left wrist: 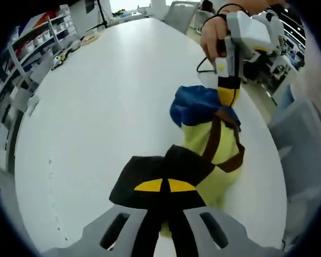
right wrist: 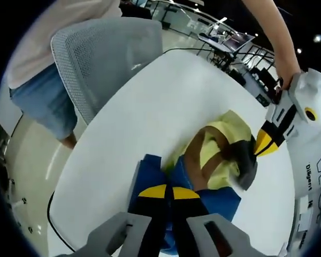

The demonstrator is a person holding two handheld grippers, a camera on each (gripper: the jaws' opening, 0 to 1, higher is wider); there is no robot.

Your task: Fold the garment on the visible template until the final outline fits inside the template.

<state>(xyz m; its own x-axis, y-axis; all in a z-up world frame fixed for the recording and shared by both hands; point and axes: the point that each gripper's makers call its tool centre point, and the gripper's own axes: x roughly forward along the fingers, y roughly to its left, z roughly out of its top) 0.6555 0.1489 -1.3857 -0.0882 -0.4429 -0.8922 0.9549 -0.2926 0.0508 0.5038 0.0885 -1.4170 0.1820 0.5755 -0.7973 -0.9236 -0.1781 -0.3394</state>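
A small garment (left wrist: 216,160) of black, yellow and blue cloth with brown straps hangs stretched between both grippers over the white table (left wrist: 107,107). My left gripper (left wrist: 164,186) is shut on its black end. My right gripper (left wrist: 228,96), held by a hand, comes in from the upper right and is shut on the blue end. In the right gripper view, the right gripper (right wrist: 168,191) pinches the blue cloth, the yellow middle of the garment (right wrist: 214,158) sags beyond it, and the left gripper (right wrist: 262,143) clamps the black end at the right.
A grey mesh chair (right wrist: 107,48) stands at the table's edge beside a person in blue shorts (right wrist: 43,96). A black cable (right wrist: 56,225) runs over the table corner. Shelves with bins (left wrist: 43,37) line the far left. Another grey chair (left wrist: 305,139) stands at the right.
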